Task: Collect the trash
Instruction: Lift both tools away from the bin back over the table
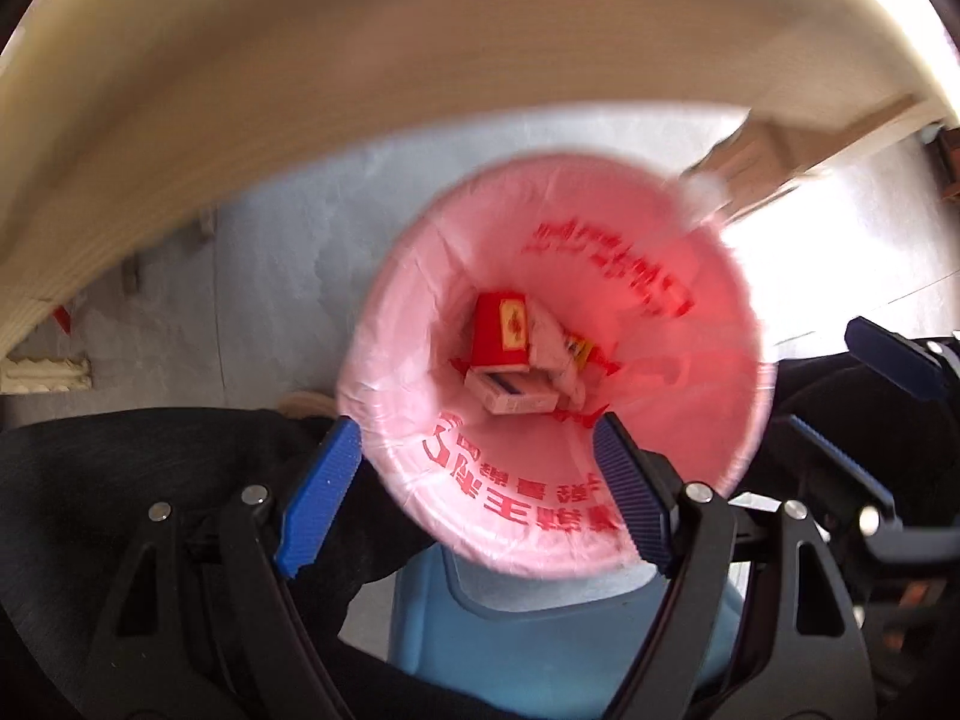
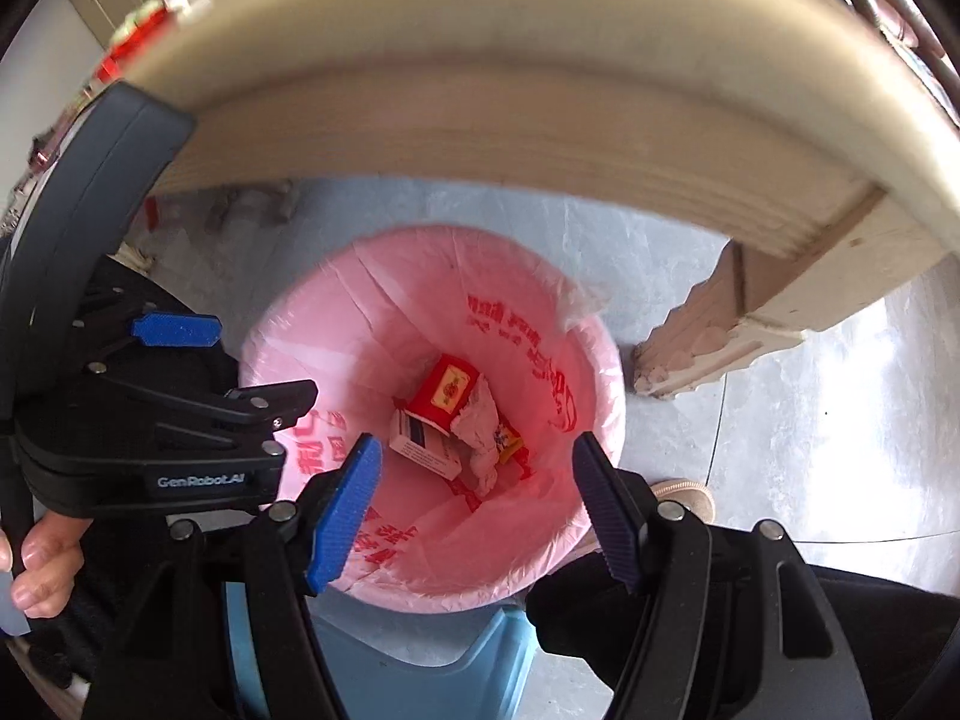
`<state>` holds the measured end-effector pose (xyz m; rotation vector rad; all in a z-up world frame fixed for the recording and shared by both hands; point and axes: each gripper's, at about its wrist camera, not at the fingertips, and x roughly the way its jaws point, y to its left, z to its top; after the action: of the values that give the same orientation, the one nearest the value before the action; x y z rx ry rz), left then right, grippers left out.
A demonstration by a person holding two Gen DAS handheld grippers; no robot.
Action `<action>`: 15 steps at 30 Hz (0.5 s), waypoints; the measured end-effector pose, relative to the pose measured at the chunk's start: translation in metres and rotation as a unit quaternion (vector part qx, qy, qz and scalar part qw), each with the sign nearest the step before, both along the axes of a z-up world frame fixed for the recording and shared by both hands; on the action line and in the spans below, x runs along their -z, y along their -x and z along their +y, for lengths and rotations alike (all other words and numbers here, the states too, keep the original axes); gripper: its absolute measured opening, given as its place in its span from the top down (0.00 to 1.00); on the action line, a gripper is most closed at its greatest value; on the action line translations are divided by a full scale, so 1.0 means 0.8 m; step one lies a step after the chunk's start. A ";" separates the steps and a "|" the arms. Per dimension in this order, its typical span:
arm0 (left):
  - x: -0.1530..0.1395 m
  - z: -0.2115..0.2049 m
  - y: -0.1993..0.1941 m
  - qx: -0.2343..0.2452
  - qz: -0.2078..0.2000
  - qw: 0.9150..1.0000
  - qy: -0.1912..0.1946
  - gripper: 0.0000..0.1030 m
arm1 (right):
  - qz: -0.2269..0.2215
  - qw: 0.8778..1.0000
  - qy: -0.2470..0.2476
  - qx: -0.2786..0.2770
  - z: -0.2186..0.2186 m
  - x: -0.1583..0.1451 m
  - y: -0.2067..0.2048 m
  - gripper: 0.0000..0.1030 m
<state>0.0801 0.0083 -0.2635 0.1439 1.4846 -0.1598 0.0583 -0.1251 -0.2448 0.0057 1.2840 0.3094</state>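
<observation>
A waste bin lined with a pink bag (image 1: 708, 324) (image 2: 312, 354) stands on the grey floor below both grippers. At its bottom lie a red box (image 1: 503, 330) (image 2: 445, 391), a white carton (image 1: 510, 395) (image 2: 423, 450) and crumpled white paper (image 1: 555, 354) (image 2: 480, 426). My left gripper (image 1: 480, 468) hangs open above the bin's near rim, nothing between its blue pads. My right gripper (image 2: 477, 498) is open and empty too, over the bin. The left gripper (image 2: 180, 354) shows at the left of the right wrist view, a hand (image 2: 36, 564) on its grip.
A pale wooden table edge (image 1: 300, 120) (image 2: 480, 120) arches over the bin, its carved leg (image 2: 708, 336) standing right of it. A light blue plastic stool (image 1: 540, 648) (image 2: 420, 672) sits just below the grippers. Dark trouser legs (image 1: 150, 462) flank it; a shoe (image 2: 684, 495) rests on the floor.
</observation>
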 end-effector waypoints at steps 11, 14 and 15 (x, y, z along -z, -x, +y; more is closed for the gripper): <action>-0.237 0.033 -0.028 -0.090 -0.146 0.984 0.037 0.17 | -0.196 0.979 -0.043 0.048 -0.054 -0.222 -0.020 0.07; -0.287 0.033 -0.045 -0.106 -0.170 0.979 0.043 0.16 | -0.232 0.971 -0.037 0.043 -0.057 -0.264 -0.040 0.07; -0.299 0.031 -0.051 -0.109 -0.177 0.977 0.042 0.16 | -0.243 0.968 -0.037 0.042 -0.059 -0.276 -0.045 0.07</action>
<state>0.1209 0.0334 -0.0241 -0.0581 1.1261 -0.0173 0.0946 -0.1720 -0.0242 0.0444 0.7827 0.2647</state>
